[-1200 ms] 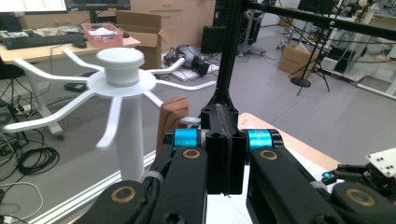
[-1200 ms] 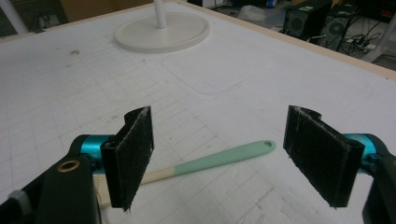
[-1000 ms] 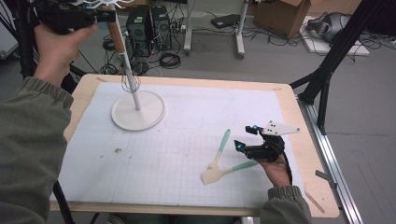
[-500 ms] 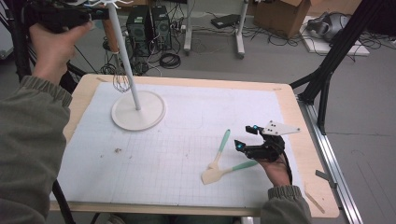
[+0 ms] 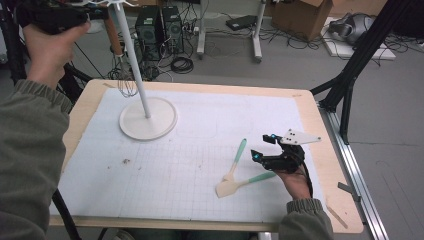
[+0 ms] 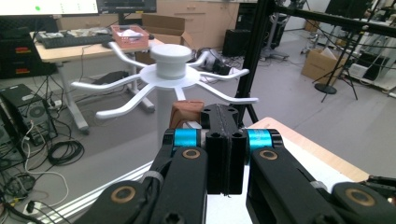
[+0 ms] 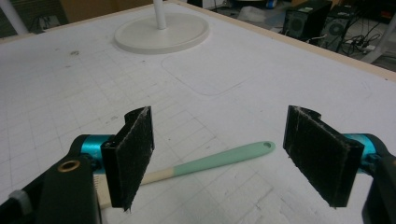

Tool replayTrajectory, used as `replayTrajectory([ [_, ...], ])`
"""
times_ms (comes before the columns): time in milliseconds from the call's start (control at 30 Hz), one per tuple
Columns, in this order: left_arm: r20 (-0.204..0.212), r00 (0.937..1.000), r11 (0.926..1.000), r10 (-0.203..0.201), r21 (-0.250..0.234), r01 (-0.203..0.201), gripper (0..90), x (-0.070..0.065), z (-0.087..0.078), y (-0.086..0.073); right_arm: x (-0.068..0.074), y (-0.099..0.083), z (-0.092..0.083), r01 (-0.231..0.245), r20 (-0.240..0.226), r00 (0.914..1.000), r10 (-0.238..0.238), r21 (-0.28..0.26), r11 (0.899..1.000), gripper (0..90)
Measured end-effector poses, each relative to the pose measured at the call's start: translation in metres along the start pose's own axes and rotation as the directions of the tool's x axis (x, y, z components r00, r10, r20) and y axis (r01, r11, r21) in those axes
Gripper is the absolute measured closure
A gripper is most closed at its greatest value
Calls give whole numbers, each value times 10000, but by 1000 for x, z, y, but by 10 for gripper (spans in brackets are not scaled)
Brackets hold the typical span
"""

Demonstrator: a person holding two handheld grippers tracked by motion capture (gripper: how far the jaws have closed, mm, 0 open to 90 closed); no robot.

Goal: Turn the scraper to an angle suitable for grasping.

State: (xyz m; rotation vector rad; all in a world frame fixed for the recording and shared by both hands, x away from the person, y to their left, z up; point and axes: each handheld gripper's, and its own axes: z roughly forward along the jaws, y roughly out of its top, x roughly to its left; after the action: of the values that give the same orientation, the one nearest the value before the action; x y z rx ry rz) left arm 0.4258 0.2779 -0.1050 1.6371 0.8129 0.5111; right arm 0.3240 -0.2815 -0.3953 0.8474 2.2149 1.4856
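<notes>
Left gripper (image 5: pixel 100 11) is holding whisk (image 5: pixel 125 75) shut-jawed at rack (image 5: pixel 131 50) (hanging underway); right gripper (image 7: pixel 219 154) is gaping over spatulas (image 5: pixel 240 175), two remaining.

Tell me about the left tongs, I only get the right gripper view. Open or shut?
Observer: Shut. The left gripper view shows the left tongs with the jaws pressed together.
Operator: Where are they?
Observer: Raised, right beside the hooked top of the white utensil stand.
Operator: Anything hanging there?
Observer: A whisk with a brown handle hangs beside the stand's pole, just under the tongs. I cannot tell whether they pinch it.
</notes>
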Motion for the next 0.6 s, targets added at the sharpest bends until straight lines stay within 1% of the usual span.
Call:
replayTrajectory([
  [67, -69, 10000, 10000, -12, -30, 12, 896, 1, -1, 0, -1, 0, 0, 64, 16, 10000, -64, -36, 10000, 238],
  [100, -83, 10000, 10000, -20, -12, 20, 896, 2, -1, 0, 0, 0, 0, -17, -3, 10000, 17, -12, 10000, 238],
  [200, -70, 10000, 10000, -33, -27, 33, 896, 2, -2, 0, -1, 0, 0, 4, -12, 10000, -4, -1, 10000, 238],
  [333, 107, 9999, 9999, 121, -20, -121, 893, -1, -5, -2, -1, 0, -1, -14, 0, 10000, 14, -6, 10000, 238],
  [367, 108, 9998, 9998, 180, 34, -181, 889, -2, -5, -2, -1, 0, -1, -21, 12, 10000, 21, -40, 10000, 238],
  [433, 276, 9993, 9994, 251, 214, -257, 868, -2, -5, -4, -1, 0, -1, 10, 20, 10000, -10, -37, 10000, 238],
  [500, 341, 9987, 9986, 377, 351, -389, 854, -2, -7, -5, 0, 0, -1, -12, 22, 10000, 12, -26, 10000, 238],
  [600, 509, 9977, 9986, 455, 256, -468, 828, -4, -9, -6, 0, 0, -1, -2, 22, 10000, 2, -2, 10000, 238],
])
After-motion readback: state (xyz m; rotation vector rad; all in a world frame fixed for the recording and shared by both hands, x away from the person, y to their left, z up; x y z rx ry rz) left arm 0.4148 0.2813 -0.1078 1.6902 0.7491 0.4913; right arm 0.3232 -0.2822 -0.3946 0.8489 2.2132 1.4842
